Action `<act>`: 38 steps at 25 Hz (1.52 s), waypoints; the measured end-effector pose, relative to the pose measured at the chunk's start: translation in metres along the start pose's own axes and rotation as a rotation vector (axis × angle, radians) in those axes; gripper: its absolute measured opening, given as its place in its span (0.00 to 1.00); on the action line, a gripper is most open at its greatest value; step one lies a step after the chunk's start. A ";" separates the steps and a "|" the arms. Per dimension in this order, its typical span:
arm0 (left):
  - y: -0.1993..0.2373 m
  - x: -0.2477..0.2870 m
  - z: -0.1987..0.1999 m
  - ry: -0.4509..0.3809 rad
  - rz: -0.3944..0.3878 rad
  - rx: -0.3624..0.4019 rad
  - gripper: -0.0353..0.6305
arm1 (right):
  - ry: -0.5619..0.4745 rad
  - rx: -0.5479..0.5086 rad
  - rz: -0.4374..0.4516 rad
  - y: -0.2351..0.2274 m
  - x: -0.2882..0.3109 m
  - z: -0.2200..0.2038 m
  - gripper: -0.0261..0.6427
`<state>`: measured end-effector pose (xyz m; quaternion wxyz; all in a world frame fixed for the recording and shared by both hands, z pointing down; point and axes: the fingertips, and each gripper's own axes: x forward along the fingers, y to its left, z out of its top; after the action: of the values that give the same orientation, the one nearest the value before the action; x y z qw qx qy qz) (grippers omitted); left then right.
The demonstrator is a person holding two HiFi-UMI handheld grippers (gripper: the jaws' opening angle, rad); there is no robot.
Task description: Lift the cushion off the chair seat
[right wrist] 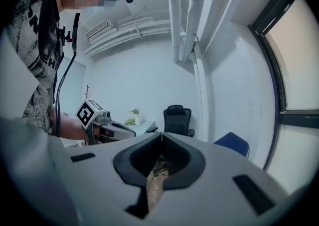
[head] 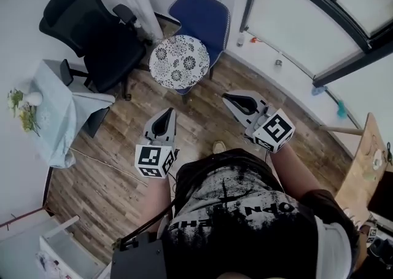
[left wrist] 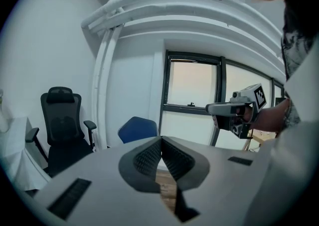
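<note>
A round white cushion (head: 179, 61) with a dark flower pattern lies on the seat of a blue chair (head: 202, 13) by the far wall. Both grippers hang over the wooden floor short of it, pointing toward it and touching nothing. My left gripper (head: 171, 111) is below the cushion and my right gripper (head: 225, 96) is to the cushion's lower right. Each has its jaws shut, tips together, with nothing held. In the left gripper view, the left gripper (left wrist: 160, 138) faces the blue chair (left wrist: 137, 129); its seat is hidden there. The right gripper (right wrist: 162, 134) sees that chair (right wrist: 232, 143) at its right.
A black office chair (head: 92, 32) stands left of the blue chair. A table with a pale cloth (head: 58, 112) and a small plant (head: 21, 109) is at the far left. A window wall (head: 307, 26) runs along the right. A wooden desk edge (head: 362, 167) is at the right.
</note>
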<state>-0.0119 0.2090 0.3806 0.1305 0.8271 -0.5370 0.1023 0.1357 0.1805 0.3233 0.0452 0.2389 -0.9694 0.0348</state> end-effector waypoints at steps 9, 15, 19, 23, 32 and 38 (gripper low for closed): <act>0.013 0.032 0.001 0.022 0.045 -0.020 0.07 | 0.022 0.011 0.072 -0.033 0.027 -0.010 0.06; 0.037 0.044 -0.002 0.034 0.044 -0.034 0.07 | 0.049 0.024 0.083 -0.040 0.055 -0.024 0.06; 0.066 0.057 0.001 0.030 0.022 -0.041 0.07 | 0.063 0.011 0.067 -0.048 0.085 -0.023 0.06; 0.101 0.077 0.010 0.033 -0.013 -0.042 0.07 | 0.065 0.022 0.041 -0.061 0.121 -0.023 0.06; 0.185 0.119 0.033 0.045 -0.097 -0.017 0.07 | 0.053 0.018 -0.037 -0.091 0.207 -0.006 0.06; 0.217 0.149 0.039 0.054 -0.169 -0.023 0.07 | 0.086 0.029 -0.047 -0.096 0.251 -0.015 0.06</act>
<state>-0.1493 -0.0163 0.4129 0.1627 0.8648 -0.4628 0.1070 -0.0398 -0.0183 0.3691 0.0843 0.2604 -0.9601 0.0580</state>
